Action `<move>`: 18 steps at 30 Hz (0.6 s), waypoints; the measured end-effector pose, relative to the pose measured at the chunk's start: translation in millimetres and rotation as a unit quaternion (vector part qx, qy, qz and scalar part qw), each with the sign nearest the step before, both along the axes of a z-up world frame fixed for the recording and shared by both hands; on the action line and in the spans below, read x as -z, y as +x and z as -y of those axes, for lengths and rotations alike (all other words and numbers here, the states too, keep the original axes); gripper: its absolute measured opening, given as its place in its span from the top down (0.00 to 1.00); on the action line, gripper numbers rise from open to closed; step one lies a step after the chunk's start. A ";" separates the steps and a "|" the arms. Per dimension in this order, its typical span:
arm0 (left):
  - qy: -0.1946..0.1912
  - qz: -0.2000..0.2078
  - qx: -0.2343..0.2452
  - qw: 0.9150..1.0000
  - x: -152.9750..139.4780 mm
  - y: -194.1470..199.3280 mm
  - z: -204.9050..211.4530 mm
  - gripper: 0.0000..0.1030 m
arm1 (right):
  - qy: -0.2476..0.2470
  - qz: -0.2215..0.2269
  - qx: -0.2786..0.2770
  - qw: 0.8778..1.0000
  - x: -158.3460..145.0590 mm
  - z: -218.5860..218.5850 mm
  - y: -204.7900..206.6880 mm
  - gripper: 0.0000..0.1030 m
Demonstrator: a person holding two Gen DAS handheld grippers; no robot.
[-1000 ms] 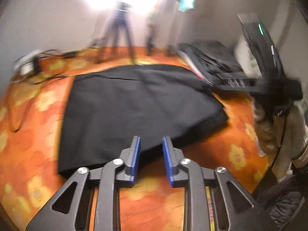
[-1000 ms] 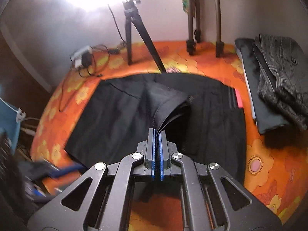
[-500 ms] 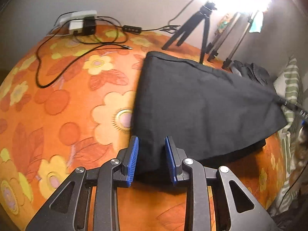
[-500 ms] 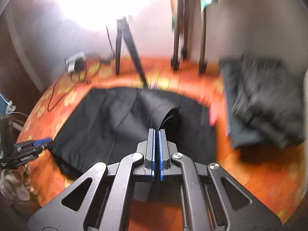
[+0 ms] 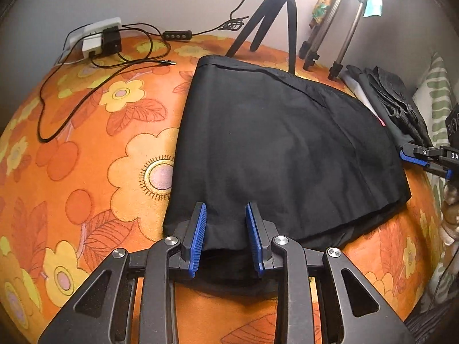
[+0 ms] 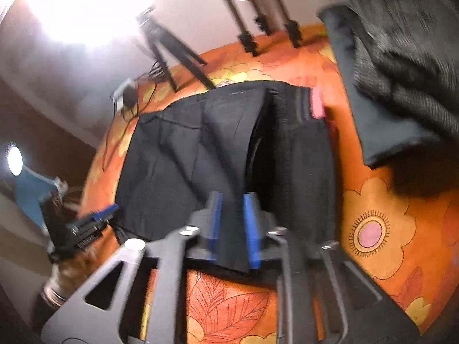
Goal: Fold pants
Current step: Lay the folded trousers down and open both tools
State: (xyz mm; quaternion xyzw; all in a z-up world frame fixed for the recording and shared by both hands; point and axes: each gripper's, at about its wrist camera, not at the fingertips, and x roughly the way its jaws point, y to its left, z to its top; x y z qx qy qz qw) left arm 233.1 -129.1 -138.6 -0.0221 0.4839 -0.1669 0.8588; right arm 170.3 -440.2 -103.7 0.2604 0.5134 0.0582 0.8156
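Observation:
Black pants (image 5: 281, 149) lie folded flat on the orange flowered bedspread (image 5: 86, 157). My left gripper (image 5: 226, 229) is open, its blue pads either side of the pants' near edge. My right gripper (image 6: 232, 218) is open, with the near edge of the pants (image 6: 200, 154) between its pads and a raised fold running away from it. The right gripper's tip also shows in the left wrist view (image 5: 413, 154) at the pants' right side. The left gripper shows in the right wrist view (image 6: 94, 220) at the pants' left corner.
A tripod (image 5: 275, 14) and light stands (image 5: 344, 28) stand at the back of the bed. A power strip with cables (image 5: 100, 40) lies at the back left. A pile of dark folded clothes (image 6: 401, 63) lies right of the pants.
My right gripper was shut on a pants fold and has opened; the fold has dropped lower. My left gripper has moved in onto the pants' near edge.

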 end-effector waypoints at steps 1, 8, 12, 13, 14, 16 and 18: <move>0.000 0.000 0.000 1.000 -0.2 -1.2 0.8 0.74 | 0.013 -0.005 0.010 1.000 5.1 5.9 1.2 0.68; 0.003 0.008 0.001 1.000 1.4 1.8 2.6 0.74 | 0.060 -0.025 0.014 0.998 29.7 12.7 26.6 0.62; 0.006 0.014 0.002 1.000 1.8 2.0 3.7 0.74 | 0.064 -0.022 0.015 0.998 40.6 8.4 48.6 0.62; 0.008 0.016 0.003 1.000 1.9 1.9 4.4 0.74 | 0.069 -0.020 0.019 0.997 45.0 6.9 54.2 0.63; 0.010 0.018 0.005 1.000 1.9 1.7 4.6 0.74 | 0.067 -0.017 0.024 0.997 46.3 6.8 56.7 0.68; 0.012 0.020 0.007 1.000 2.2 1.2 4.8 0.74 | 0.045 0.001 0.030 0.999 40.4 0.6 60.5 0.90; 0.012 0.021 0.010 1.000 2.3 0.9 4.4 0.74 | 0.007 0.031 0.015 0.999 24.8 -13.1 62.1 0.93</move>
